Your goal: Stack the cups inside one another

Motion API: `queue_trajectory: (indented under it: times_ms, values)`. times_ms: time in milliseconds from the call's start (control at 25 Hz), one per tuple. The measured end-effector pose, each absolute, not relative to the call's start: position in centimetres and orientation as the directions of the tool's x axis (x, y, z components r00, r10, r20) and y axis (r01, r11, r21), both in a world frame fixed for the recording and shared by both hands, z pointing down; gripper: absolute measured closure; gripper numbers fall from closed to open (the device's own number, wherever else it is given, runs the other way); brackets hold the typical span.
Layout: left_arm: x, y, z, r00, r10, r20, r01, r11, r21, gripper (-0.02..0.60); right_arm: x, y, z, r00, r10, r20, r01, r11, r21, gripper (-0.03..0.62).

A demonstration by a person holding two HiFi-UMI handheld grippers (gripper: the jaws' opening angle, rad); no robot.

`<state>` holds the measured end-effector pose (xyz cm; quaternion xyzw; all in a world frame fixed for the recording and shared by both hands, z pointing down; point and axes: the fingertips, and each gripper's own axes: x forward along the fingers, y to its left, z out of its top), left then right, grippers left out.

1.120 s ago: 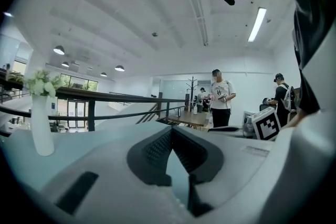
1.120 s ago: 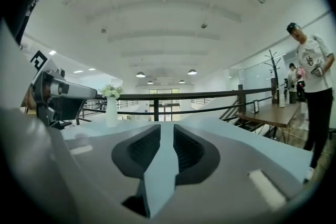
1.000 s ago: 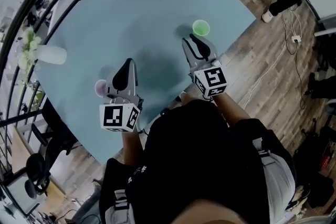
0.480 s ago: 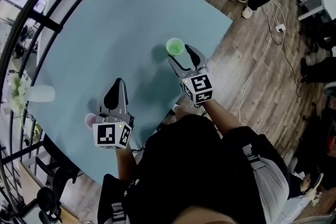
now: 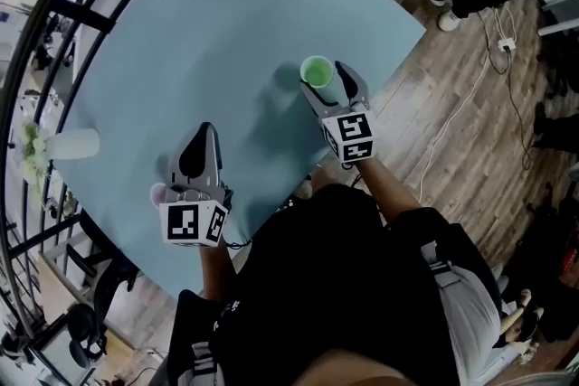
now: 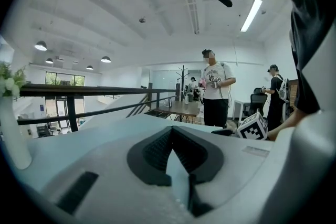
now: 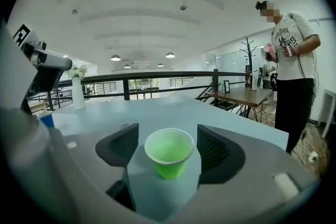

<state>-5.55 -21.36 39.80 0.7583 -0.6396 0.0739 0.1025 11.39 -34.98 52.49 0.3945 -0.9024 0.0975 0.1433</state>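
A green cup [image 5: 317,70] stands upright on the pale blue table [image 5: 226,23] near its right edge. My right gripper [image 5: 326,81] has a jaw on each side of it. In the right gripper view the green cup [image 7: 169,152] sits between the opening jaws of the right gripper [image 7: 168,134], with a gap to both pads [image 7: 212,149]. A small lilac cup [image 5: 158,192] stands by the near left edge, half hidden beside my left gripper [image 5: 201,145]. In its own view the left gripper [image 6: 170,131] is shut on nothing.
A white vase with flowers [image 5: 77,143] stands at the table's left edge, and the vase [image 7: 77,94] also shows in the right gripper view. A black railing [image 5: 54,32] runs behind the table. People stand on the wood floor [image 5: 452,104] to the right.
The right gripper has moved forward with its jaws widening, and the green cup, earlier ahead of its tips, now stands between them. The left gripper has drawn closer to the lilac cup.
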Motion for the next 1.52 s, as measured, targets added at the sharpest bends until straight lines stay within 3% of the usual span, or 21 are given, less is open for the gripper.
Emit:
queue_trajectory:
  times_ms: [880, 1520]
  values:
    - [-6.8, -21.2, 41.0, 0.132, -0.95, 0.283, -0.991, -0.125, 0.042, 0.589, 9.9, -35.7, 55.5, -0.667, -0.64, 0.382, -0.707, 0.705, -0.054, 0.235]
    - [-8.1, -17.6, 39.2, 0.055, -0.969, 0.242, -0.998, -0.049, 0.032, 0.589, 7.7, -33.3, 52.2, -0.732, -0.587, 0.346, -0.635, 0.772, -0.034, 0.238]
